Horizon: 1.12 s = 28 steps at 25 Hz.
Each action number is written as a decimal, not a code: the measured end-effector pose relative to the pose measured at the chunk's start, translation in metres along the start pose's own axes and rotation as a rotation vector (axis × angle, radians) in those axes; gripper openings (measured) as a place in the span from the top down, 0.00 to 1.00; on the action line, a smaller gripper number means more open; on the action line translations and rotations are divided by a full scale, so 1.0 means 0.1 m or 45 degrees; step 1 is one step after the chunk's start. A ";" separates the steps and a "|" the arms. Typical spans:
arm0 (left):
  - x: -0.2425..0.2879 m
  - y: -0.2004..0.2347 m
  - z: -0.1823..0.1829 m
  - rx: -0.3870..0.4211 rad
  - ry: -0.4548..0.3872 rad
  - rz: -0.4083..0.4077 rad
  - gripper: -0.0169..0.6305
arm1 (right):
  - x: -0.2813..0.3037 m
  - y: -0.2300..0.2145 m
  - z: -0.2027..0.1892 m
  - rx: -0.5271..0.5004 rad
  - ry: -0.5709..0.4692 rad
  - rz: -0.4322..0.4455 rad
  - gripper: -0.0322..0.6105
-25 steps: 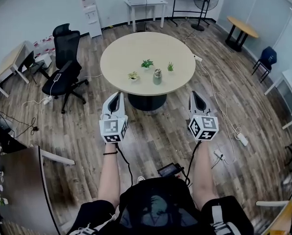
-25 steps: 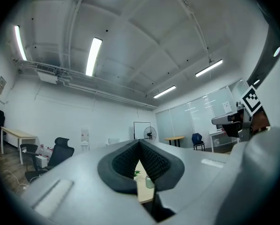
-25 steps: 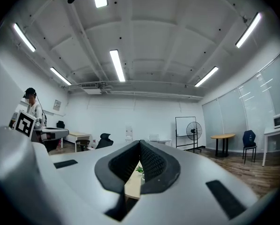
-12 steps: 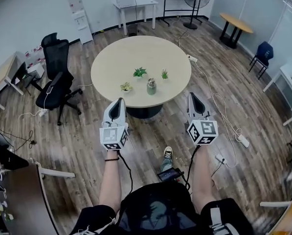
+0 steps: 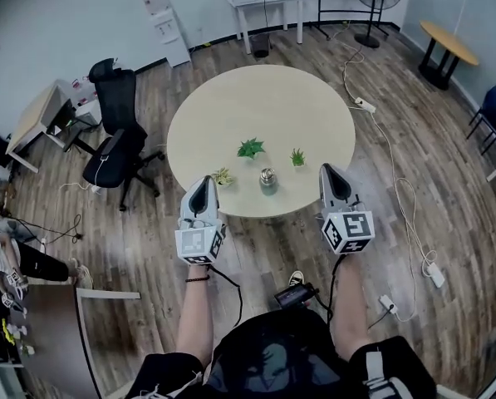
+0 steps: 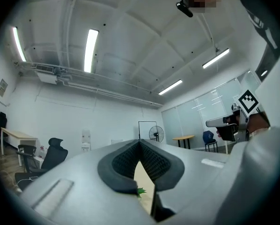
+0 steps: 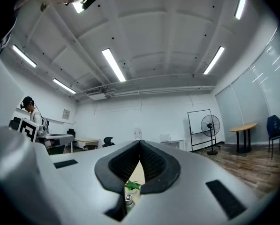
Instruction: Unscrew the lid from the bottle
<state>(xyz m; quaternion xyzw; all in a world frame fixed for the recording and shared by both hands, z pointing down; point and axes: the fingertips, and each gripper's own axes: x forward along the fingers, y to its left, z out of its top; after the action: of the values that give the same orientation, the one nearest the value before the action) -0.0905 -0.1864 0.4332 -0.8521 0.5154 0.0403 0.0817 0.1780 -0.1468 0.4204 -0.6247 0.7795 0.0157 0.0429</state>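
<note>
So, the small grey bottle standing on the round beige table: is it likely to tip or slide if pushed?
The small grey bottle stands upright and looks squat, so it probably slides before tipping. The round beige table looks smooth, which favours sliding. Its sheen suggests a hard, rigid, possibly slippery wall; weight cannot be judged.

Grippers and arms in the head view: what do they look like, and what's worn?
The left gripper and right gripper are light grey tapered shells, each carrying a white cube with black square markers. Their fingers have black ribbed pads. A black cable trails from each. Forearms are bare; a black wristband circles the left wrist.
</note>
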 end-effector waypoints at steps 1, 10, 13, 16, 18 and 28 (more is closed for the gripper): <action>0.09 -0.02 -0.01 0.006 0.001 0.014 0.97 | 0.09 -0.08 -0.02 -0.006 0.012 0.013 0.95; 0.41 0.00 -0.14 0.039 0.028 0.059 0.97 | 0.64 -0.27 -0.16 0.052 0.055 0.082 0.95; 0.47 0.07 -0.22 0.046 0.015 0.069 0.97 | 0.71 -0.23 -0.20 0.065 0.058 0.082 0.95; 0.59 0.08 -0.28 0.037 -0.001 0.057 0.97 | 0.76 -0.24 -0.21 0.047 0.071 0.073 0.95; 0.68 0.06 -0.33 0.021 -0.003 0.022 0.97 | 0.77 -0.28 -0.23 0.040 0.084 0.059 0.95; 1.07 -0.44 -1.14 0.006 0.036 -0.330 0.26 | 0.95 -0.48 -0.41 -0.009 0.141 0.014 0.95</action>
<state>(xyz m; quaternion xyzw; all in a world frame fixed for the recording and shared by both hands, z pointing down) -0.0037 -0.2804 0.5329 -0.9119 0.4021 0.0162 0.0811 0.2027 -0.2529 0.4544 -0.6206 0.7840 -0.0160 -0.0027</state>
